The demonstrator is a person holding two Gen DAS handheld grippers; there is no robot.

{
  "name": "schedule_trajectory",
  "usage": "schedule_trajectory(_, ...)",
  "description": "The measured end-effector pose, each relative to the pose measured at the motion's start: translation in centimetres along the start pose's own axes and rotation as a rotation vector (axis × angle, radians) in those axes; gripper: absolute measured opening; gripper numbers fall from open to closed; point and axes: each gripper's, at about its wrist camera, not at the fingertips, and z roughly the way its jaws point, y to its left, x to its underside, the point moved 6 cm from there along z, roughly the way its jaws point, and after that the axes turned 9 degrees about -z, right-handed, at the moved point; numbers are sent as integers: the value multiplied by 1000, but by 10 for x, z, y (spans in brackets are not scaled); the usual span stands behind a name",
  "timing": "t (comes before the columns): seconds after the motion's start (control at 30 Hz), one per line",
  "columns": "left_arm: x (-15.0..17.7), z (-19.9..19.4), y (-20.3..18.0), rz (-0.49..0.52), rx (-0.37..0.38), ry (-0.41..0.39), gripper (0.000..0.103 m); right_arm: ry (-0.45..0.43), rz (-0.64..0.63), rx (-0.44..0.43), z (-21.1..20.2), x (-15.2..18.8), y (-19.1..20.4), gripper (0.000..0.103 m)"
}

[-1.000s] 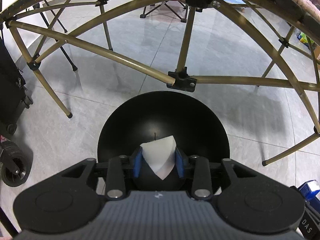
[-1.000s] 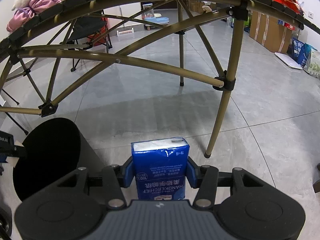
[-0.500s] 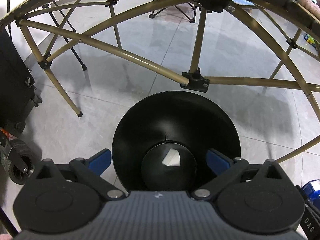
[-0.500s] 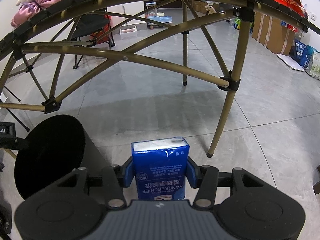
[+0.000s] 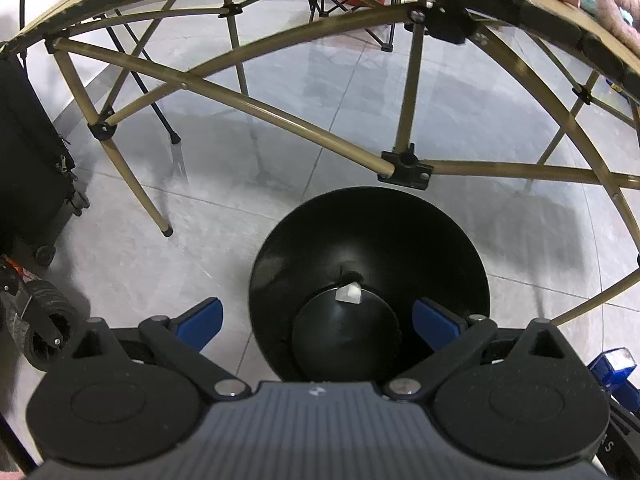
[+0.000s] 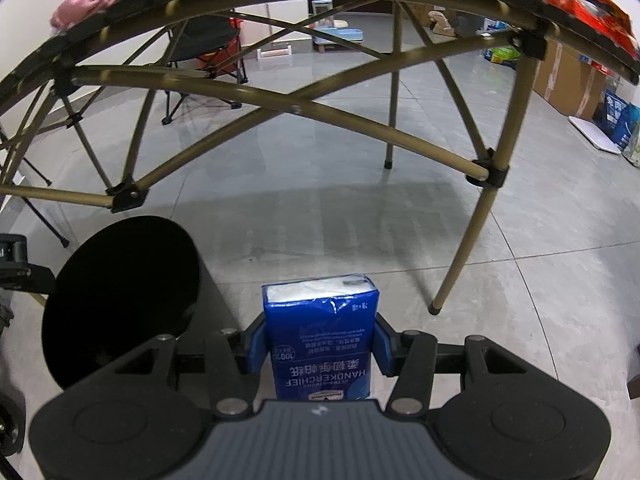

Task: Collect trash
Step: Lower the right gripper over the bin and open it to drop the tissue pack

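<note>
Jaws of the right gripper (image 6: 320, 346) pinch a blue, white-topped tissue pack (image 6: 320, 332).

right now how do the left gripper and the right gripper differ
The left gripper is wide open and empty; the right gripper is shut on a blue tissue pack. The left gripper hangs over the black bin, where a white scrap lies; the right is beside it. Both have blue pads.

bin (image 6: 120, 300) interior dark, suitcase (image 5: 28, 168) cropped
</note>
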Motion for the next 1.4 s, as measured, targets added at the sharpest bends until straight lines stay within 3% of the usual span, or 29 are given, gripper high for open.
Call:
schedule_trajectory(0.63,-20,-28,79,-84,7,-65,103,-3,-119,-106,-9,-42,85,50)
schedule_trajectory(1.1,-28,-30,147,-174,-26,-72,103,59,-236,-192,6,-72,163,50)
schedule_trajectory(1.4,-28,-32,150,-185,-13,-69,103,100,-321,-198,18,-81,194,50)
